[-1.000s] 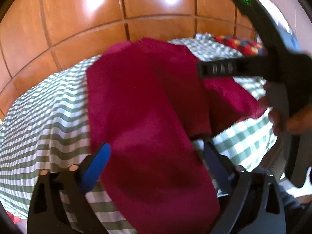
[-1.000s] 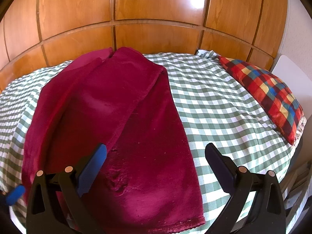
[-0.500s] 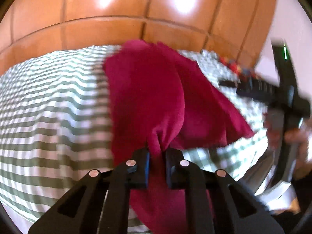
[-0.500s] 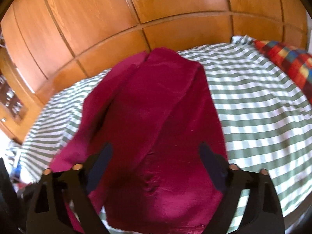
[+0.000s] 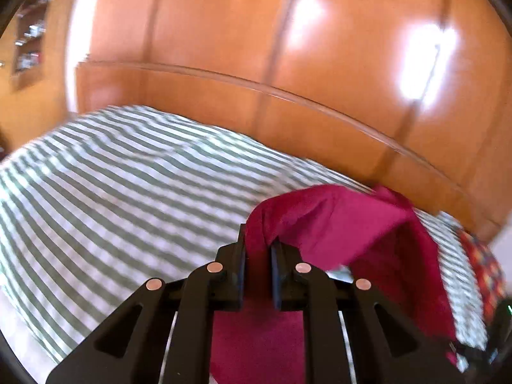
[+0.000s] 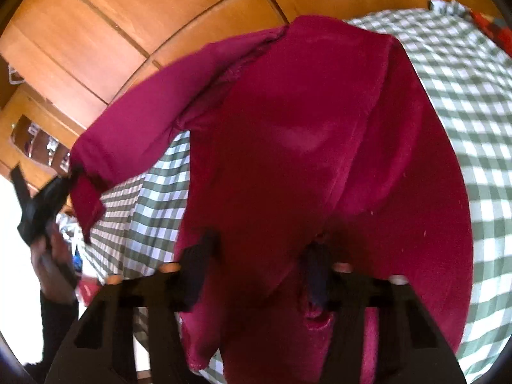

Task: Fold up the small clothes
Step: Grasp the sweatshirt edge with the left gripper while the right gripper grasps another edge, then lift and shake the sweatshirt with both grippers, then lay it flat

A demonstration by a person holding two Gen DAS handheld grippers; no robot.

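A dark red garment [image 6: 304, 134] lies on the green-checked bed [image 6: 464, 102]. My left gripper [image 5: 258, 249] is shut on one edge of the red garment [image 5: 336, 224] and holds it lifted off the bed; it shows in the right wrist view [image 6: 64, 179] at the left, with a strip of cloth stretched up to it. My right gripper [image 6: 260, 249] is low over the near end of the garment. Its fingers [image 6: 201, 256] are closing on a bunch of cloth, with a gap still between them.
A wooden panelled headboard [image 5: 288, 64] runs along the far side of the bed. A red, blue and yellow checked pillow [image 5: 480, 262] lies at the right end. Green-checked sheet [image 5: 112, 176] stretches to the left. Shelves [image 5: 28, 32] show at far left.
My left gripper, shut on the garment edge, has lifted it and swung left. My right gripper has dropped onto the near end of the garment and its fingers have narrowed.
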